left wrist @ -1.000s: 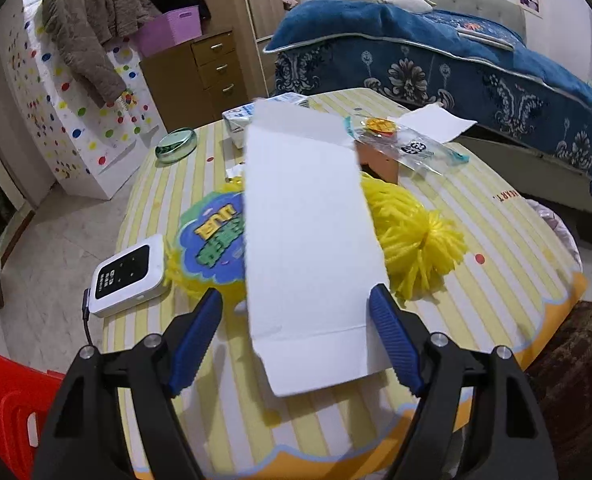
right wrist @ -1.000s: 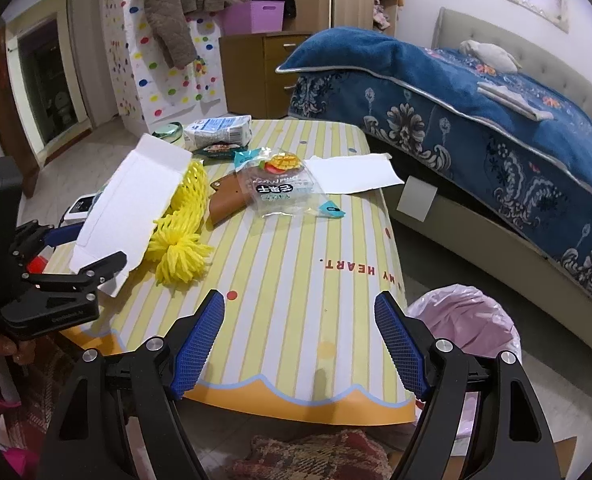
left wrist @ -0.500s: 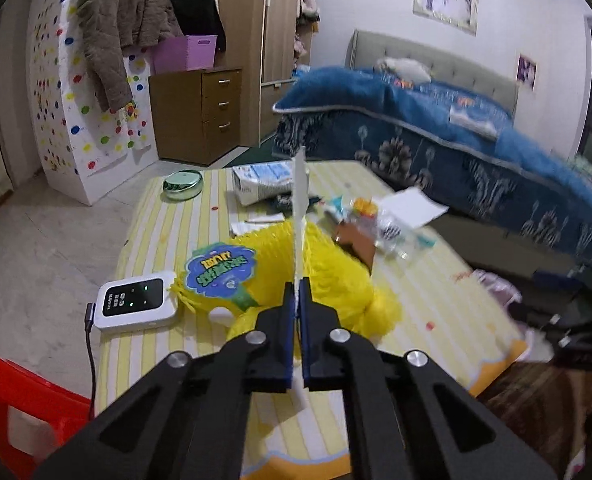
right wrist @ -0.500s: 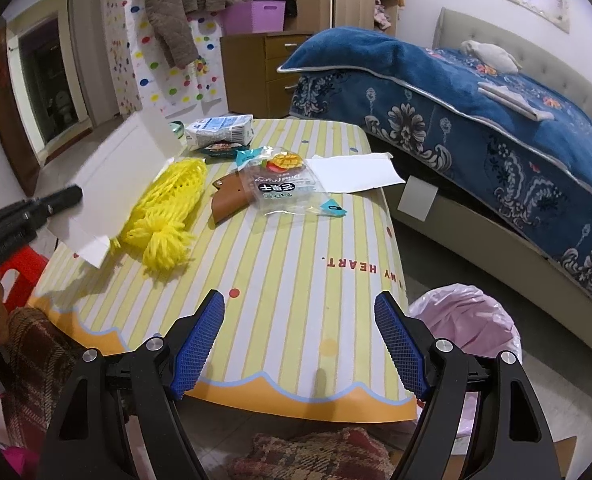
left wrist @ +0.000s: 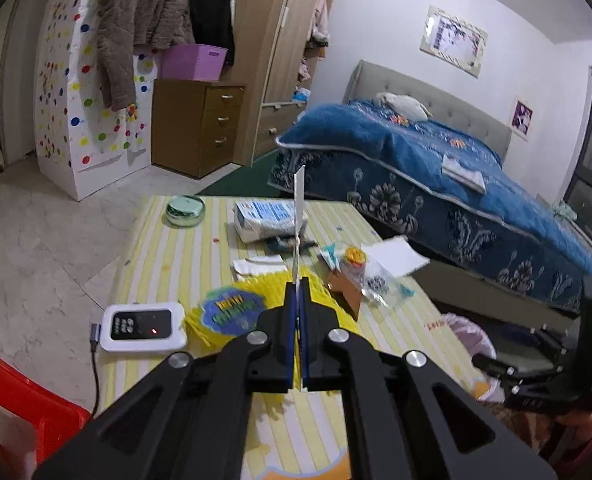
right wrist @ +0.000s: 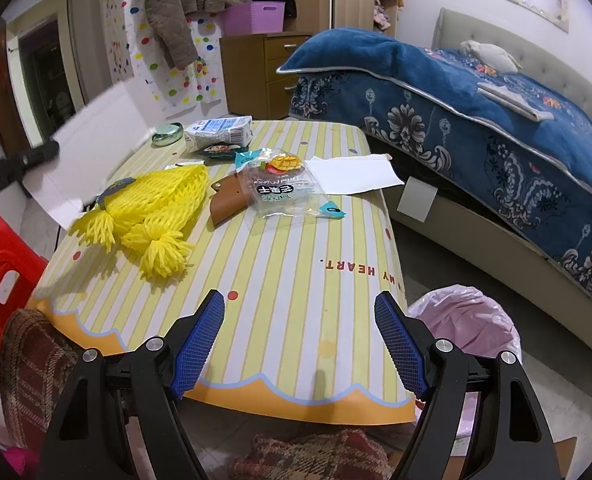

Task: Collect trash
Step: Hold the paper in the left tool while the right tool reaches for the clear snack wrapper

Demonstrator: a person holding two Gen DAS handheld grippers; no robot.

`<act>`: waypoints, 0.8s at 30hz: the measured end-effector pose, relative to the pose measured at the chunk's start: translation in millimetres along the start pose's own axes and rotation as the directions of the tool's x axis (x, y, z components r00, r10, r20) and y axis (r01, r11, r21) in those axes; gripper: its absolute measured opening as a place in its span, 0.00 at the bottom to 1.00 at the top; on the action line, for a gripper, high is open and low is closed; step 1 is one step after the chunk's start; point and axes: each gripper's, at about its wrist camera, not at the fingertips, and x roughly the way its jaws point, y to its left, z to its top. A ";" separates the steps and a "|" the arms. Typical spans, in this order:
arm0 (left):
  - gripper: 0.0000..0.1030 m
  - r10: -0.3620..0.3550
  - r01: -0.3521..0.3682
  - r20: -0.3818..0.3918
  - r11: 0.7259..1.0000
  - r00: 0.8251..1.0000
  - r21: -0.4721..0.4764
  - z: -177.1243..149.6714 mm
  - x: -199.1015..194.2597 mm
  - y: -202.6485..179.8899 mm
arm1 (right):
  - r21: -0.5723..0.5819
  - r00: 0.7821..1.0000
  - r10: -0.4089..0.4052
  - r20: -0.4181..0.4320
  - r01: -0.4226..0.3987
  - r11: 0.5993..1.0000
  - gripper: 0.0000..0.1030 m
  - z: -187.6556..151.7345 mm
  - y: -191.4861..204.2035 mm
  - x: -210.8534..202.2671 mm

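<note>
We have the left tool clamped on the white cardboard sheet, lifted edge-on above the surface, the right tool gaping empty, so next we likely carry it to the pink-lined bin.

The worktop wears yellow and white stripes with an orange scalloped edge and scattered coloured dots. On it lies bright yellow foam netting, a brown leather pouch and white paper. The bin bag is pale pink. The bed is deep blue with grey floral patterning.
</note>
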 end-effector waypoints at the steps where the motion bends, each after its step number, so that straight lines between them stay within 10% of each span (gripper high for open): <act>1: 0.00 0.001 -0.001 0.011 1.000 1.000 -0.005 4.5 -3.1 2.1 | 0.000 1.000 -0.002 0.000 0.002 1.000 0.75 0.8 -0.3 0.2; 24: 0.00 0.022 -0.022 0.018 1.000 1.000 -0.003 36.7 25.7 4.8 | -0.223 0.997 -0.027 -0.072 0.010 0.975 0.74 63.2 38.5 110.5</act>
